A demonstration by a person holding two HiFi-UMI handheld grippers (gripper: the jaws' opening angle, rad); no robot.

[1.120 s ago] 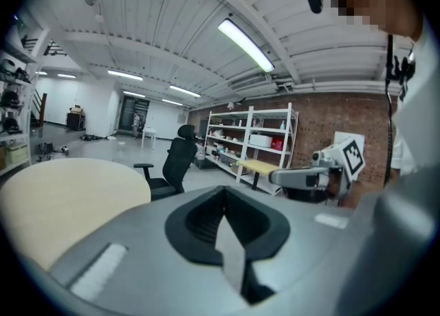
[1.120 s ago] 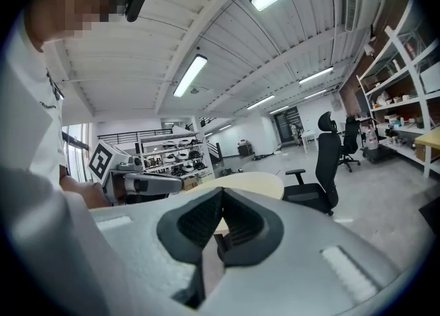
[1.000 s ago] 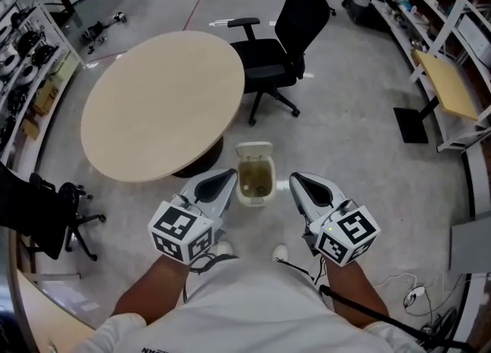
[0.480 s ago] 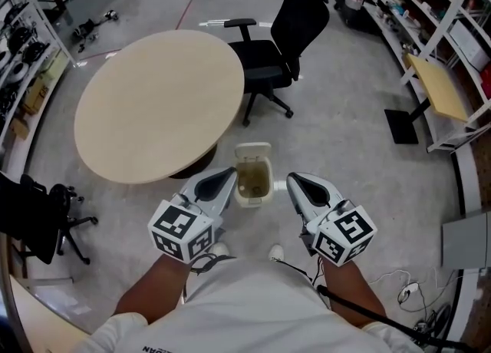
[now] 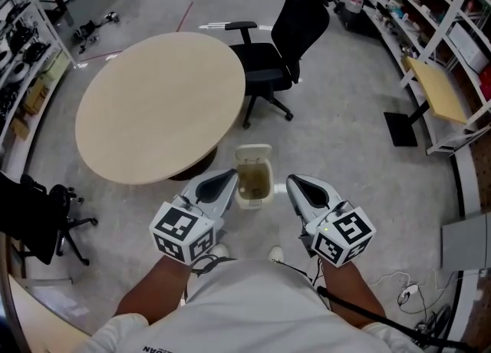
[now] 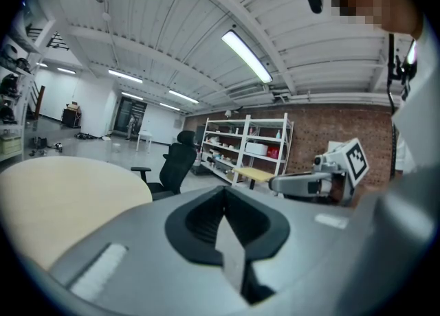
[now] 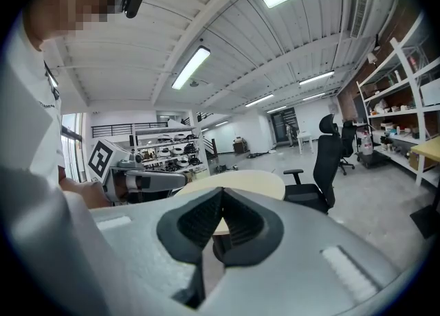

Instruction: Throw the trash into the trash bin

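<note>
**Bin open between two empty grippers**

The bin (image 5: 254,200) stands on the floor (image 5: 345,136) at the middle of the head view, its lid (image 5: 254,150) tipped up at the end toward the top of the frame. Its long axis runs up and down the frame, straight away from us. Inside we see only a brownish mass, too small to tell whether it is trash or a liner. We find no loose trash anywhere in view.

The left gripper (image 5: 229,177) and the right gripper (image 5: 295,183) flank the bin, tips pointing up the frame and held above it. The bin mouth lies between the two tips and below them. In the frame the left tip looks a touch closer to the rim than the right, so we judge either hand could reach the opening about as easily.

In each gripper's own view the jaws are clenched, the pads meeting along one line with nothing between them. We judge that nothing is left to drop, or that trash must first be found.

The round worktop (image 5: 153,106) at upper left is bare, with a black chair (image 5: 276,52) beside it and shelves (image 5: 430,6) at upper right.

Each gripper's cube (image 5: 182,232) carries only square markers. We can read no brand or label.
</note>
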